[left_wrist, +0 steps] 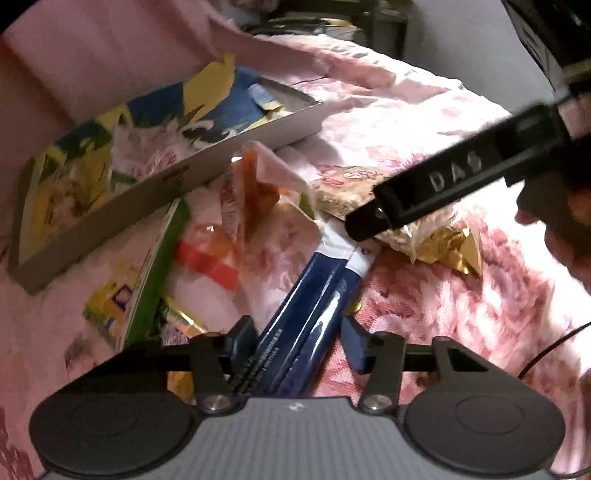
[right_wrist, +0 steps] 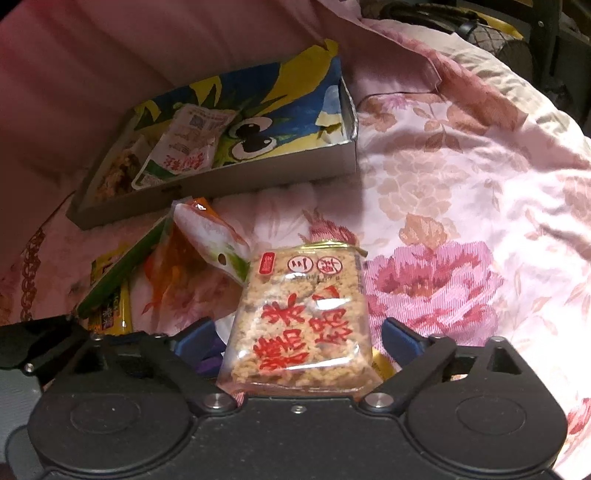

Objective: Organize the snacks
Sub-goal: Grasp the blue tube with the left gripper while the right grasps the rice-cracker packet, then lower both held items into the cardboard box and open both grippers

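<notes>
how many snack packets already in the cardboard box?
2 visible in the cardboard box: white packet mid-box, another packet at its left end. More may be hidden.

A pink floral bedspread lies rumpled beneath dark furniture.

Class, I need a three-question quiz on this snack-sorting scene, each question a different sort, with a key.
1. True or false: the shallow box already holds a snack packet.
2. Which lies between the left gripper fingers: A) dark blue packet B) gold wrapper C) green packet?
3. What colour is the lettering on the rice-cake packet in front of the right gripper?

Key: 1 true; 2 A; 3 red.
</notes>
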`<state>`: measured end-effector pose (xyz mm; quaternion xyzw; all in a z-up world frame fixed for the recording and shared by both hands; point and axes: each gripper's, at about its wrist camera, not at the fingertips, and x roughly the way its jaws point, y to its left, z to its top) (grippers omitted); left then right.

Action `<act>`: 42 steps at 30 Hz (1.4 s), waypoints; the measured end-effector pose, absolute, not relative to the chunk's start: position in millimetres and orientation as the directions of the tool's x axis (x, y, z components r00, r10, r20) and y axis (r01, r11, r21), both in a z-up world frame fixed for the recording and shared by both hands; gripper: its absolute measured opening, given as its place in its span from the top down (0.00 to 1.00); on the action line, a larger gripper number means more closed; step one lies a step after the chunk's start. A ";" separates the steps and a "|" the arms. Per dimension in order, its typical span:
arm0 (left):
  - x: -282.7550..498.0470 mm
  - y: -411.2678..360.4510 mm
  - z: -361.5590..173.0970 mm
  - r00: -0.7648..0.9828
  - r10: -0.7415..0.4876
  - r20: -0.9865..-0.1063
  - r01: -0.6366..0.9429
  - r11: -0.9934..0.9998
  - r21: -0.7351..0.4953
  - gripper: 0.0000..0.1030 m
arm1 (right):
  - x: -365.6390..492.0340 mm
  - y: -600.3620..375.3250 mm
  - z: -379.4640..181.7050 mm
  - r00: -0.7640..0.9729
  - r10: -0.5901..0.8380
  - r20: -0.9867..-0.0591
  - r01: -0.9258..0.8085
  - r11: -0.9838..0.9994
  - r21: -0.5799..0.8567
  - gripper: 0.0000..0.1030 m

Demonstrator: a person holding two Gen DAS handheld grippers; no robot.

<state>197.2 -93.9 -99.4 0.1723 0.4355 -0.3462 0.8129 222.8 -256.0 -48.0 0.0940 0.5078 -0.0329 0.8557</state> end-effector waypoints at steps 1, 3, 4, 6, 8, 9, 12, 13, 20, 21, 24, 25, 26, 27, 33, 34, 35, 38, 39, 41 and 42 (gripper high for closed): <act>200.1 -92.7 -98.9 0.370 -0.406 -0.836 0.700 0.713 -0.036 0.51 | 222.6 -256.6 -48.9 0.477 0.040 -0.878 0.158 0.979 0.130 0.15; 199.4 -91.1 -97.4 0.346 -0.391 -0.853 0.666 0.742 -0.070 0.54 | 222.1 -257.8 -51.7 0.465 0.051 -0.884 0.165 0.976 0.143 0.19; 198.1 -89.4 -96.1 0.338 -0.385 -0.859 0.655 0.752 -0.079 0.55 | 221.2 -258.0 -52.9 0.462 0.057 -0.885 0.163 0.975 0.148 0.21; 194.5 -86.8 -93.6 0.317 -0.370 -0.873 0.627 0.772 -0.099 0.55 | 218.4 -256.0 -50.9 0.470 0.046 -0.881 0.149 0.980 0.131 0.26; 189.8 -84.5 -91.3 0.306 -0.356 -0.883 0.612 0.784 -0.104 0.55 | 215.5 -253.6 -47.3 0.478 0.043 -0.878 0.134 0.983 0.121 0.27; 187.9 -83.9 -91.0 0.308 -0.349 -0.885 0.610 0.787 -0.098 0.55 | 213.9 -252.4 -45.8 0.479 0.042 -0.877 0.128 0.985 0.117 0.27; 182.0 -86.0 -92.3 0.327 -0.344 -0.880 0.616 0.784 -0.078 0.49 | 212.9 -249.8 -46.2 0.479 0.031 -0.877 0.110 0.989 0.095 0.25; 181.3 -88.0 -93.6 0.330 -0.341 -0.880 0.623 0.779 -0.068 0.44 | 213.9 -250.1 -46.9 0.483 0.029 -0.875 0.110 0.990 0.093 0.26; 179.2 -95.9 -96.2 0.337 -0.350 -0.874 0.670 0.741 -0.038 0.56 | 218.2 -250.3 -49.6 0.495 0.026 -0.869 0.107 0.990 0.090 0.28; 179.1 -95.2 -95.3 0.335 -0.352 -0.874 0.669 0.742 -0.042 0.58 | 217.6 -249.0 -49.2 0.498 0.019 -0.867 0.102 0.992 0.081 0.29; 179.2 -92.8 -92.3 0.328 -0.354 -0.876 0.650 0.758 -0.063 0.63 | 215.2 -245.2 -46.1 0.504 0.006 -0.864 0.082 0.995 0.055 0.30; 179.9 -91.2 -91.0 0.322 -0.357 -0.877 0.639 0.765 -0.077 0.65 | 214.1 -243.8 -44.9 0.508 0.005 -0.862 0.075 0.996 0.050 0.30; 180.4 -88.7 -89.5 0.315 -0.364 -0.877 0.626 0.774 -0.096 0.65 | 212.0 -242.4 -42.9 0.513 0.007 -0.858 0.067 0.997 0.048 0.30; 180.6 -85.4 -87.2 0.306 -0.374 -0.876 0.609 0.784 -0.122 0.66 | 209.7 -241.2 -40.6 0.518 0.008 -0.855 0.061 0.997 0.046 0.30; 173.7 -63.5 -65.7 0.312 -0.437 -0.844 0.529 0.817 -0.227 0.68 | 184.4 -229.3 -14.8 0.588 0.004 -0.809 0.012 1.000 0.013 0.31; 172.0 -60.9 -60.6 0.324 -0.443 -0.836 0.523 0.820 -0.233 0.68 | 179.8 -226.0 -9.2 0.609 -0.003 -0.794 -0.001 1.000 -0.005 0.31; 170.0 -58.7 -55.5 0.337 -0.449 -0.827 0.518 0.822 -0.235 0.68 | 176.4 -222.9 -4.2 0.631 -0.008 -0.776 -0.017 1.000 -0.024 0.31; 163.6 -53.4 -37.8 0.398 -0.460 -0.794 0.508 0.831 -0.228 0.68 | 168.1 -217.6 9.3 0.708 0.000 -0.707 -0.046 0.998 -0.046 0.31; 163.2 -51.6 -30.9 0.422 -0.466 -0.777 0.501 0.834 -0.228 0.67 | 166.7 -217.6 13.2 0.730 0.011 -0.683 -0.051 0.998 -0.038 0.31; 163.7 -47.2 -20.3 0.472 -0.475 -0.743 0.482 0.845 -0.234 0.67 | 164.4 -219.0 19.9 0.773 0.031 -0.634 -0.056 0.998 -0.019 0.31; 166.0 -44.1 -15.0 0.503 -0.476 -0.721 0.466 0.852 -0.238 0.67 | 164.2 -219.8 22.6 0.791 0.037 -0.610 -0.057 0.998 -0.013 0.31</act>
